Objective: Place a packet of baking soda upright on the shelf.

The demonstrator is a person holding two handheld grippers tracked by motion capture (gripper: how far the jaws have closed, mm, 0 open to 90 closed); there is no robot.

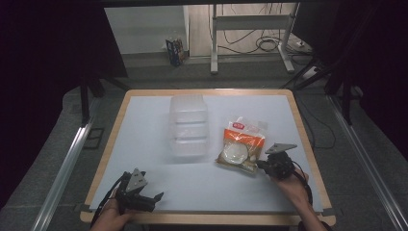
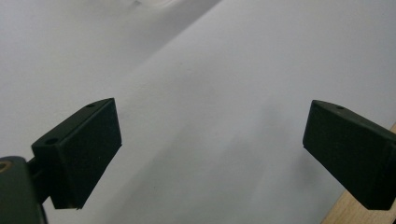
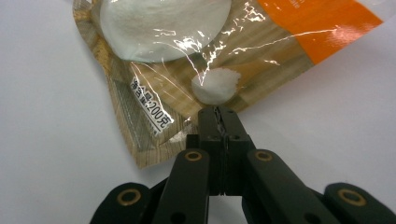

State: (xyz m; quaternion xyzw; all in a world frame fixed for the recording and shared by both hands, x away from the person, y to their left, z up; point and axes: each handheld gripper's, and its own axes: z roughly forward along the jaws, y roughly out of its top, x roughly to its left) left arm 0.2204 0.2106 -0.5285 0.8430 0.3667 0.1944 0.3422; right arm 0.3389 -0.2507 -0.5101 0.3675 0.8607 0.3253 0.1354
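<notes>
A clear bag (image 1: 240, 144) with an orange label and round white pieces inside lies flat on the table, right of centre. My right gripper (image 1: 260, 165) is at the bag's near right corner. In the right gripper view its jaws are shut (image 3: 218, 112) on the edge of the bag (image 3: 187, 70), just below a small white lump (image 3: 215, 85). My left gripper (image 1: 155, 198) rests near the table's front left, held by a hand. Its jaws stand wide open (image 2: 210, 135) over bare table, with nothing between them.
Several clear plastic containers (image 1: 188, 126) sit in a row at the middle of the white table top (image 1: 144, 130). A wooden rim (image 2: 359, 215) borders the table. Beyond the far edge are a metal frame (image 1: 250, 29) and cables on the floor.
</notes>
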